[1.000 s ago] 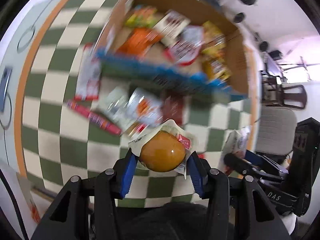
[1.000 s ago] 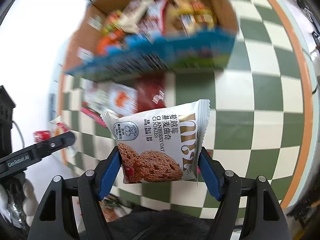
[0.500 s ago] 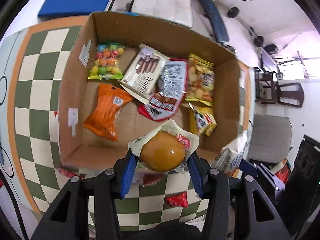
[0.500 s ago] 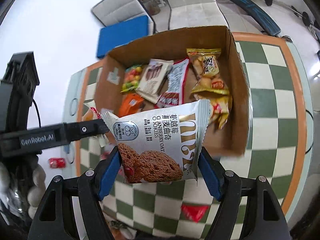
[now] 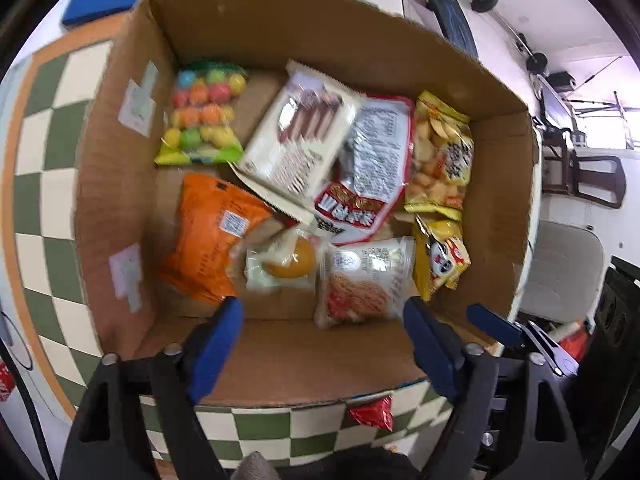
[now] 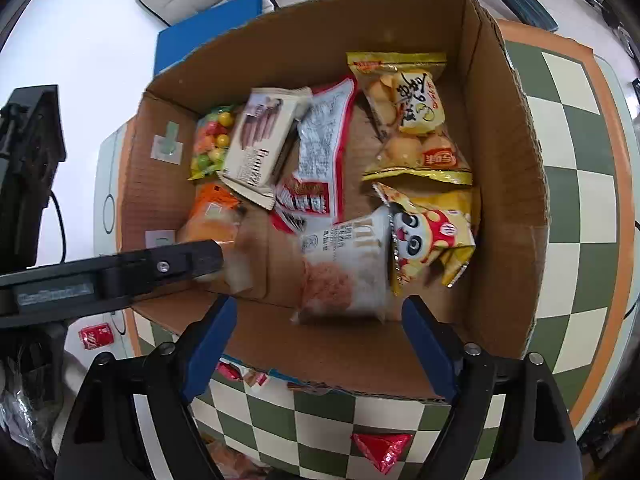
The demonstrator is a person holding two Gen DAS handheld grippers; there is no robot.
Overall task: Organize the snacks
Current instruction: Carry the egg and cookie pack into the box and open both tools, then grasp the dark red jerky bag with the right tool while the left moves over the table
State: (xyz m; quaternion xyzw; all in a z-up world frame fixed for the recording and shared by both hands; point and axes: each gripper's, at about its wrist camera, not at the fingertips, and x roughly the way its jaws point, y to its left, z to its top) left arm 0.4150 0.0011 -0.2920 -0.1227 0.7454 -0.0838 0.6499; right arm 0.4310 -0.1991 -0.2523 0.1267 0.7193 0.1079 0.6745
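Observation:
A cardboard box (image 5: pixel 116 184) (image 6: pixel 508 184) holds several snack packets. My left gripper (image 5: pixel 324 344) is open and empty above the box's near wall. Below it lies the round yellow bun packet (image 5: pixel 284 264), blurred, beside the orange packet (image 5: pixel 204 236). My right gripper (image 6: pixel 320 344) is open and empty too. The white cranberry oat cookie packet (image 6: pixel 344 268) (image 5: pixel 364 280) lies blurred on the box floor next to a yellow panda packet (image 6: pixel 432 240). A left gripper finger (image 6: pixel 120 272) crosses the right wrist view.
The box stands on a green-and-cream checked table (image 6: pixel 576 184) with an orange border. A small red wrapper (image 6: pixel 380 448) (image 5: pixel 370 412) lies on the table in front of the box. A red can (image 6: pixel 94 336) is low at left. Chairs (image 5: pixel 560 280) stand beyond the table.
Both grippers have opened over the box. The bun packet and the cookie packet have dropped from them into the box. The cameras have moved closer to the box.

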